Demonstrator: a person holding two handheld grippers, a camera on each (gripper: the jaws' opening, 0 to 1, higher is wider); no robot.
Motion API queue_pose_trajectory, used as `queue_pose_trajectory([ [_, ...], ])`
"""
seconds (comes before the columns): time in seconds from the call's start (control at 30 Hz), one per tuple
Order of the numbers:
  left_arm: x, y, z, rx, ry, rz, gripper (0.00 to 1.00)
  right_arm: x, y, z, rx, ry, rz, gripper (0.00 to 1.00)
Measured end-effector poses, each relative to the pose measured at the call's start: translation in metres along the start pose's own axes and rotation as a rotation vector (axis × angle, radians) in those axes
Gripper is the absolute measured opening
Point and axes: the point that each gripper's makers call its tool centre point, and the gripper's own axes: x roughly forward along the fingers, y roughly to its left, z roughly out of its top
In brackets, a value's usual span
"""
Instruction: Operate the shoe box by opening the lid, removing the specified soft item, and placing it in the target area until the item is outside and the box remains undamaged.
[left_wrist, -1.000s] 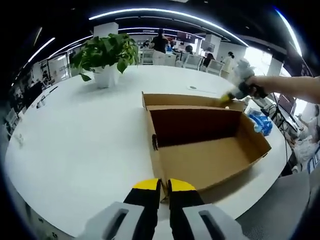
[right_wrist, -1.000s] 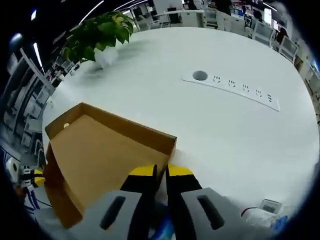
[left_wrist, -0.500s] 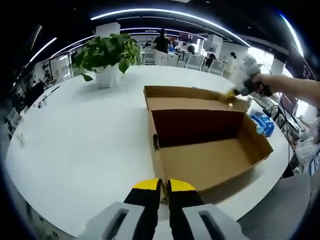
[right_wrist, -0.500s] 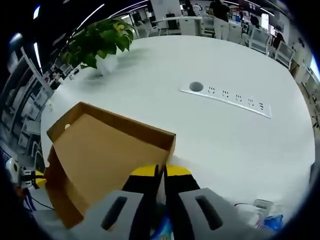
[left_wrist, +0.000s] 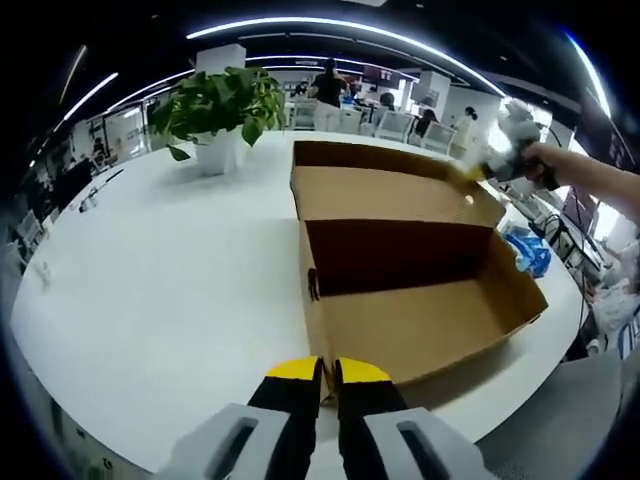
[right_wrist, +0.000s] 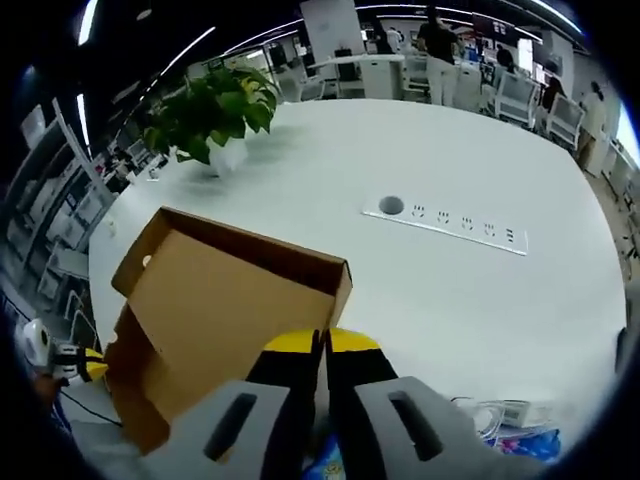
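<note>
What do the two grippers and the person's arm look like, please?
Each gripper has two black jaws with yellow tips on grey, slotted bodies: the left gripper and the right gripper match. Seen from the left gripper view, the right gripper's body looks grey-white, with the forearm behind it bare, no sleeve.

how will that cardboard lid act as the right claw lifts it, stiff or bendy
Probably stiff but light: the lid is one flat cardboard panel, and it looks unbent with the right claw shut on its edge. It likely swings on its fold at the box. The left claw, shut on the box's front wall, probably stops sliding.
</note>
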Motion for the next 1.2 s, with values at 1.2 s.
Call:
queue_pose_trajectory([
  [1.2,0.001,-0.002,0.001,0.010,-0.010,-0.019,0.05,-0.095,0.052,-0.009,-0.132,-0.234,0.026,0.00],
])
